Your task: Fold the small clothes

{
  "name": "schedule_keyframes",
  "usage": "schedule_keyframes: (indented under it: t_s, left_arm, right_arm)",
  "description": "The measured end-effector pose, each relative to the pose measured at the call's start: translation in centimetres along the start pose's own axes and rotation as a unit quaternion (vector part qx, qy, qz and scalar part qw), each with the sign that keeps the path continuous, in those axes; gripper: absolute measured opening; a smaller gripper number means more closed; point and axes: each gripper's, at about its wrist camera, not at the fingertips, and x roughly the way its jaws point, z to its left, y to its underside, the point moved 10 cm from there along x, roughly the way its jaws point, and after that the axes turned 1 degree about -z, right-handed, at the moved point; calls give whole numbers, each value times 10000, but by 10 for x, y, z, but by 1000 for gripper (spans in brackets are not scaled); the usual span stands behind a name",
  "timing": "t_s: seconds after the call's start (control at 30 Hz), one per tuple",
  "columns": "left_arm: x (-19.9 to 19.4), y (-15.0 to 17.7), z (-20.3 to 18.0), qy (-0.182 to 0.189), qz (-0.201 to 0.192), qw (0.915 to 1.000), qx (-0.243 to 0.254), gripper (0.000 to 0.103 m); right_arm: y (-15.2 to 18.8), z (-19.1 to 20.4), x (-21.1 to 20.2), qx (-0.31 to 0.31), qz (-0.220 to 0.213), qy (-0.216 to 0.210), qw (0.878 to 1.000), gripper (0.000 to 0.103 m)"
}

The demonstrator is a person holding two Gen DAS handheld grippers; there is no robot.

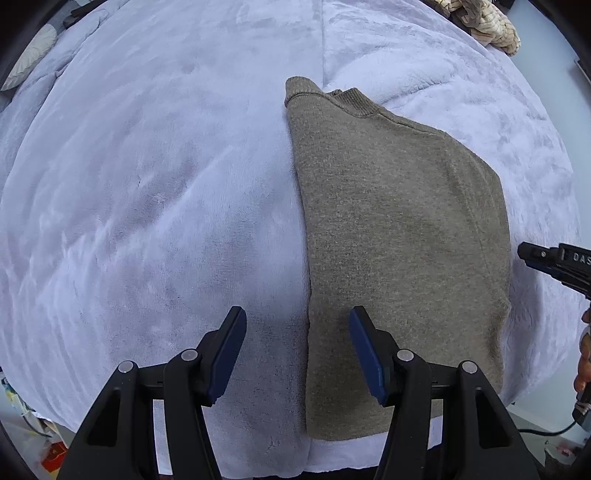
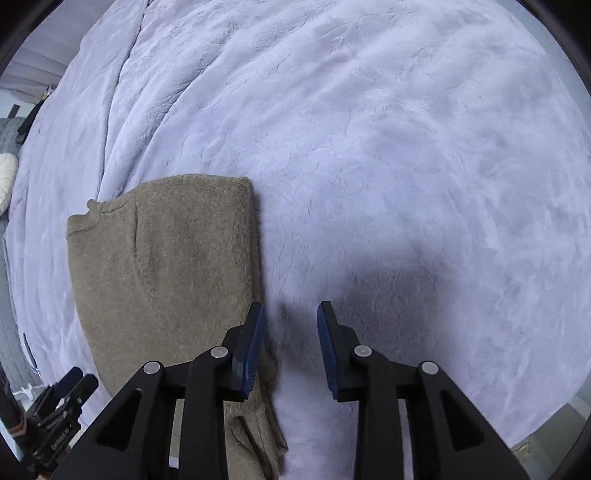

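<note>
An olive-brown knit sweater (image 1: pixel 399 240) lies flat on the pale lilac plush blanket (image 1: pixel 147 184), folded lengthwise into a long strip with its ribbed collar at the far end. My left gripper (image 1: pixel 298 314) hangs open above the sweater's left folded edge near the hem, and nothing is between its blue pads. In the right wrist view the same sweater (image 2: pixel 166 266) lies to the left. My right gripper (image 2: pixel 291 308) is open over the blanket (image 2: pixel 406 166) just off the sweater's right edge, its left finger above that edge. It holds nothing.
A beige cable-knit garment (image 1: pixel 487 22) lies at the far right of the bed. A pale pillow (image 1: pixel 33 55) sits at the far left. The bed's near edge runs below the sweater's hem, with floor clutter (image 1: pixel 51 454) at the lower left. A hand (image 1: pixel 583 354) shows at the right border.
</note>
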Motion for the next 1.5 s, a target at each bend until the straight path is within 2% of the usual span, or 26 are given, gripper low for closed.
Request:
schedule_keyframes:
  t_s: [0.07, 0.17, 0.37, 0.47, 0.53, 0.6, 0.63, 0.67, 0.7, 0.77, 0.97, 1.0, 1.1, 1.2, 1.5]
  left_arm:
    - [0, 0, 0, 10, 4, 10000, 13, 60]
    - [1, -2, -4, 20, 12, 10000, 65, 60]
    - [-7, -8, -11, 47, -29, 9999, 123, 60]
    - [-15, -13, -16, 6, -83, 9998, 203, 60]
    - [-17, -15, -19, -41, -82, 9997, 235, 60]
    - [-20, -17, -22, -88, -89, 9996, 246, 60]
    - [-22, -19, -23, -106, -98, 9996, 231, 63]
    - [-24, -19, -23, -96, -87, 9997, 205, 88]
    - [-27, -20, -25, -69, -130, 9998, 162, 103]
    - [-36, -23, -26, -79, -319, 9993, 183, 103]
    - [-47, -25, -31, -170, -432, 9986, 261, 103]
    - [-47, -25, -31, -203, -440, 9985, 247, 103]
    - [-48, -25, -30, -291, -441, 9983, 247, 103]
    - [-47, -24, -30, -368, -410, 9982, 252, 103]
    - [-50, -23, -19, -640, -489, 9966, 143, 103]
  right_arm:
    - [12, 7, -9, -71, 72, -182, 9998, 34]
    - [36, 21, -13, -215, 206, -290, 9991, 46]
    - [65, 39, -11, -334, 405, -343, 9980, 47]
    - [68, 54, -18, -539, 352, -299, 9975, 64]
    - [66, 64, -24, -628, 283, -362, 9970, 79]
    - [64, 72, -31, -762, 193, -311, 9964, 81]
    - [63, 76, -33, -829, 155, -262, 9961, 81]
    - [62, 80, -36, -902, 107, -199, 9957, 81]
    - [59, 82, -39, -946, 69, -160, 9954, 82]
    - [57, 86, -43, -992, -7, -107, 9950, 88]
    - [51, 83, -46, -1134, -144, 422, 9926, 91]
    - [50, 82, -48, -1148, -192, 485, 9920, 103]
    - [46, 80, -53, -1170, -347, 586, 9908, 103]
    - [47, 83, -54, -1117, -327, 492, 9920, 103]
    - [47, 81, -57, -1069, -353, 643, 9916, 103]
